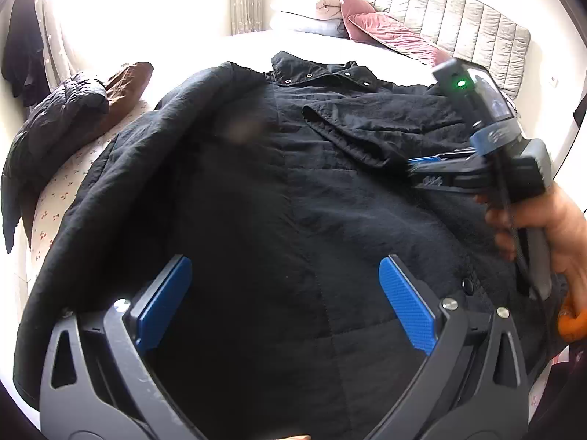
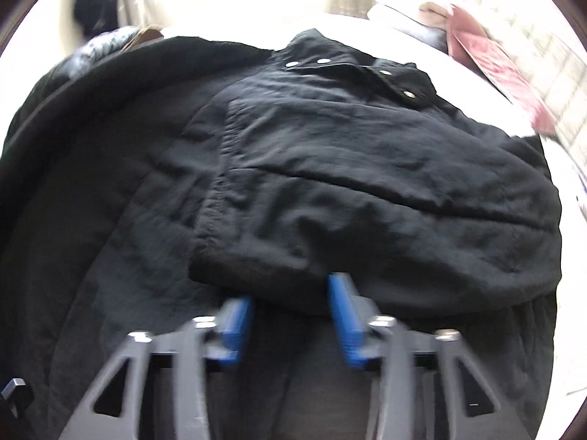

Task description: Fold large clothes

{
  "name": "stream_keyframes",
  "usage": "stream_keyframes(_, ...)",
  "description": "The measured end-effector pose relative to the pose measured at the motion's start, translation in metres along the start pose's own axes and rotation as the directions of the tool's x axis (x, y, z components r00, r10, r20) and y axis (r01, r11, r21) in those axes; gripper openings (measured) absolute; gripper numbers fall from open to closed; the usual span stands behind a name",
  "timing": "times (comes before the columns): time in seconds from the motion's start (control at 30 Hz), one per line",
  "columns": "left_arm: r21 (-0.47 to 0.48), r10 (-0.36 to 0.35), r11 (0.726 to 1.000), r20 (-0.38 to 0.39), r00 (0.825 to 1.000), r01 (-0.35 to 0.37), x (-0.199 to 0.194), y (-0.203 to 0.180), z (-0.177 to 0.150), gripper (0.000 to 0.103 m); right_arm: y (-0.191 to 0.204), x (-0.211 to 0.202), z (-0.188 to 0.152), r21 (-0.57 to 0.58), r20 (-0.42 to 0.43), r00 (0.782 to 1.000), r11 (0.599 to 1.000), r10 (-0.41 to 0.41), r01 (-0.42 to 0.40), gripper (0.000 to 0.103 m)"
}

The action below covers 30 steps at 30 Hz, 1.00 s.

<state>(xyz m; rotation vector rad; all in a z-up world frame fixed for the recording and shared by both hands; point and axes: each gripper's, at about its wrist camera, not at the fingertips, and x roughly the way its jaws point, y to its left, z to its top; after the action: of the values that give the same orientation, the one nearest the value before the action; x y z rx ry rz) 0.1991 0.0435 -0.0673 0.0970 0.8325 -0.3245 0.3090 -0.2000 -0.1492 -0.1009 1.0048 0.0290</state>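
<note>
Your black jacket [image 1: 293,190] lies spread across the bed [image 1: 234,47], collar toward the headboard edge, with one sleeve [image 2: 330,198] already folded across the body, so by my reading the first fold is done and the other side and the lengthwise folds remain. Your left gripper [image 1: 286,300] hangs wide open over the lower body panel, gripping nothing. Your right gripper [image 2: 290,315] is parted at the folded sleeve's cuff edge, the cloth just ahead of the jaws and not clamped.

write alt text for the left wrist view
A black jacket lies spread on a white bed, one sleeve folded across its chest. The open left tongs hover above it; the right tongs reach in from the right.
</note>
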Motion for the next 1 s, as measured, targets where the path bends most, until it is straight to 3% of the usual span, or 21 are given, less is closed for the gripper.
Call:
stream_keyframes(0.07, -0.001, -0.002, 1.0, 0.0, 1.0, 0.002, 0.0, 0.0, 0.0, 0.102, -0.011, -0.01, 0.001, 0.028, 0.02, 1.0, 0.999, 0.018, -0.018, 0.008)
stream_keyframes(0.23, -0.002, -0.009, 1.0, 0.0, 1.0, 0.009, 0.0, 0.002, 0.0, 0.102, -0.049, -0.054, 0.009, 0.088, 0.121, 0.992, 0.996, -0.03, 0.02, 0.006)
stream_keyframes(0.4, -0.015, -0.024, 1.0, 0.005, 1.0, 0.024, -0.002, 0.003, 0.0, 0.102, -0.122, -0.107, 0.014, 0.196, 0.204, 0.969, 0.975, -0.142, 0.102, 0.005)
stream_keyframes(0.57, -0.038, -0.048, 0.998, 0.015, 0.999, 0.049, -0.004, 0.004, 0.0, 0.102, -0.213, -0.155, 0.007, 0.331, 0.22, 0.931, 0.92, -0.292, 0.21, 0.005)
stream_keyframes(0.67, -0.048, -0.058, 0.997, 0.013, 0.998, 0.058, -0.003, 0.004, 0.0, 0.102, -0.267, -0.179, 0.002, 0.418, 0.214, 0.892, 0.862, -0.398, 0.285, 0.005)
stream_keyframes(0.77, -0.054, -0.066, 0.996, 0.005, 0.998, 0.066, -0.002, 0.004, -0.001, 0.102, -0.314, -0.194, -0.005, 0.487, 0.186, 0.833, 0.785, -0.522, 0.383, 0.005)
stream_keyframes(0.87, -0.05, -0.063, 0.997, -0.001, 0.998, 0.063, 0.0, 0.003, -0.002, 0.102, -0.363, -0.196, -0.016, 0.559, 0.11, 0.756, 0.669, -0.646, 0.491, 0.005)
stream_keyframes(0.93, -0.045, -0.058, 0.997, -0.007, 0.998, 0.058, 0.002, 0.001, -0.003, 0.102, -0.394, -0.188, -0.024, 0.581, 0.01, 0.688, 0.564, -0.726, 0.587, 0.005)
stream_keyframes(0.97, -0.042, -0.056, 0.998, -0.01, 0.998, 0.056, 0.003, 0.001, -0.003, 0.102, -0.415, -0.179, -0.033, 0.593, -0.063, 0.671, 0.513, -0.739, 0.621, 0.007)
stream_keyframes(1.0, -0.038, -0.055, 0.998, -0.013, 0.998, 0.054, 0.004, 0.0, -0.003, 0.102, -0.431, -0.171, -0.044, 0.609, -0.122, 0.681, 0.487, -0.723, 0.626, 0.011)
